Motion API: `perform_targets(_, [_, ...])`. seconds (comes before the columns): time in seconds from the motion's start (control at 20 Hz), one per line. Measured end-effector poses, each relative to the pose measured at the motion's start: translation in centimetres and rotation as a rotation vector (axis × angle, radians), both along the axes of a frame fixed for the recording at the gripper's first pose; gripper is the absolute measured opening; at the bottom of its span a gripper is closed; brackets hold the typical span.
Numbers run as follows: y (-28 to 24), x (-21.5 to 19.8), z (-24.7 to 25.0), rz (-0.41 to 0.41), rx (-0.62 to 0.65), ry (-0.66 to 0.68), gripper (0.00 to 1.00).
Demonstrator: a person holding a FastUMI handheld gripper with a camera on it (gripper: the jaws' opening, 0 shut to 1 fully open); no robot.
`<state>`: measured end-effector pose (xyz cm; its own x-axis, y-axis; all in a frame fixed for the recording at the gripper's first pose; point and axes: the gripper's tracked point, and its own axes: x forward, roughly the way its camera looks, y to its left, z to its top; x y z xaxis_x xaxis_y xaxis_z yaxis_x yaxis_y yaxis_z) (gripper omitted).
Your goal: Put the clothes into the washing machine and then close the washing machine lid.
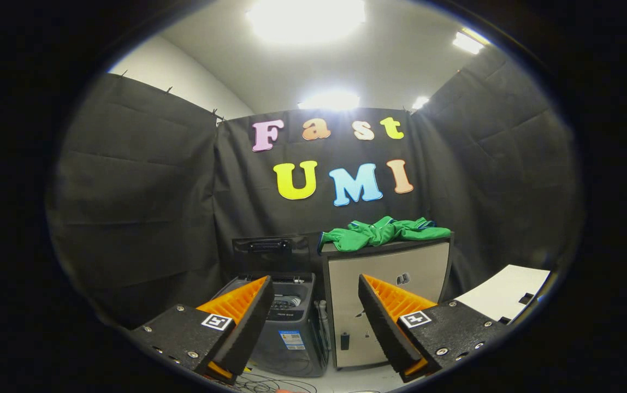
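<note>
Glaring ceiling lights [305,19] — dim booth, fisheye-warped edges

Bright green with thin blue-white trim on the clothes [383,231] at twelve o'clock beyond the claw, dark grey on the washing machine [290,327], beige-fronted, black-topped cabinet [387,295] beneath.

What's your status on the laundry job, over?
Gripper open, holding nothing. Green clothes heaped on the cabinet, beyond the fingers. Washing machine beside it, lid up. Nothing between.

gripper [313,305] spread – cabinet [387,305] ahead, washer [286,327] open
</note>
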<state>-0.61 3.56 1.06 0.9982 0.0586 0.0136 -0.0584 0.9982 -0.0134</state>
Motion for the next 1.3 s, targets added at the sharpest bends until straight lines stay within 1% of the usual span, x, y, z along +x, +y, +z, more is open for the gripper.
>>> perform_targets(0.2, [0.9,0.8,1.8,0.008,0.009,-0.008,0.95])
perform_targets(0.35, [0.7,2.2,4.2,-0.003,-0.019,-0.008,0.95])
perform_targets(0.45, [0.1,3.6,5.9,-0.025,-0.069,0.0,0.95])
perform_targets(0.6, [-1.1,6.3,10.0,-0.063,-0.161,-0.024,0.95])
perform_targets(0.85, [-3.4,12.4,14.2,-0.114,-0.251,-0.001,0.96])
perform_targets(0.95, [-3.9,15.4,14.9,-0.109,-0.263,0.013,0.97])
perform_targets(1.05, [-4.9,18.6,14.2,-0.107,-0.246,0.064,0.97])
perform_targets(1.3, [-9.3,25.9,11.8,-0.173,-0.232,0.219,0.95])
